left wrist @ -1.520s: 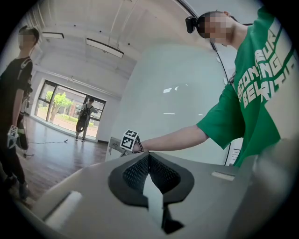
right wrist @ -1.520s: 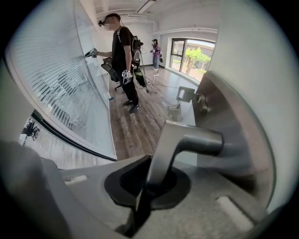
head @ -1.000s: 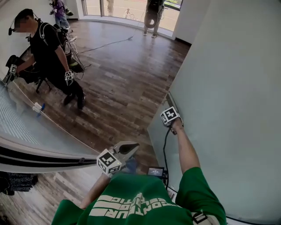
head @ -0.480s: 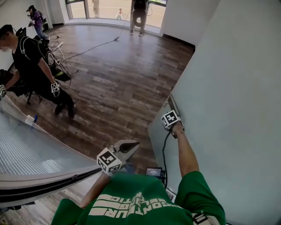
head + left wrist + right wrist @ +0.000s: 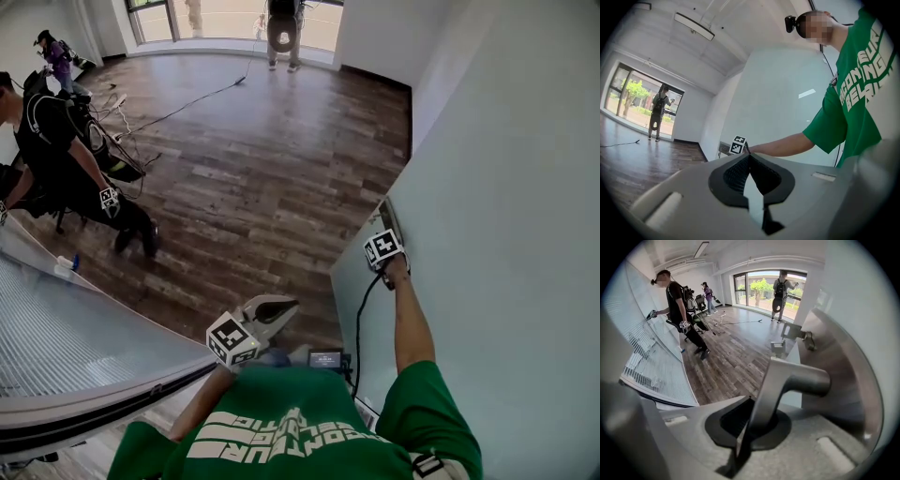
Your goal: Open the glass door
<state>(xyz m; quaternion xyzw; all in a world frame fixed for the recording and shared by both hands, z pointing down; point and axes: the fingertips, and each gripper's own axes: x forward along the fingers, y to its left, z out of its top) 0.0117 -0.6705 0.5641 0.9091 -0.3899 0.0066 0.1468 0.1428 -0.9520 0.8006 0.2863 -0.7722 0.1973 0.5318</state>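
The frosted glass door (image 5: 487,178) fills the right of the head view, its edge toward the wooden floor. On that edge sits a metal lever handle (image 5: 388,218), large in the right gripper view as the handle (image 5: 787,380). My right gripper (image 5: 386,234) points steeply down and is shut on it; the lever runs between the jaws of the right gripper (image 5: 750,420). My left gripper (image 5: 281,307) hangs in front of my chest, away from the door, shut with nothing in it. In the left gripper view the left gripper (image 5: 749,161) points level toward the right gripper's marker cube (image 5: 737,145).
A ribbed glass panel (image 5: 66,337) curves across the lower left. A person in black (image 5: 56,141) works beside it with grippers, gear and cables (image 5: 178,108) on the floor nearby. Another person (image 5: 281,28) stands at the far windows. Wooden floor (image 5: 253,178) lies ahead.
My right gripper, still on the handle, has moved right and a little farther away as the door edge swung that way. The left gripper keeps its place at my chest.
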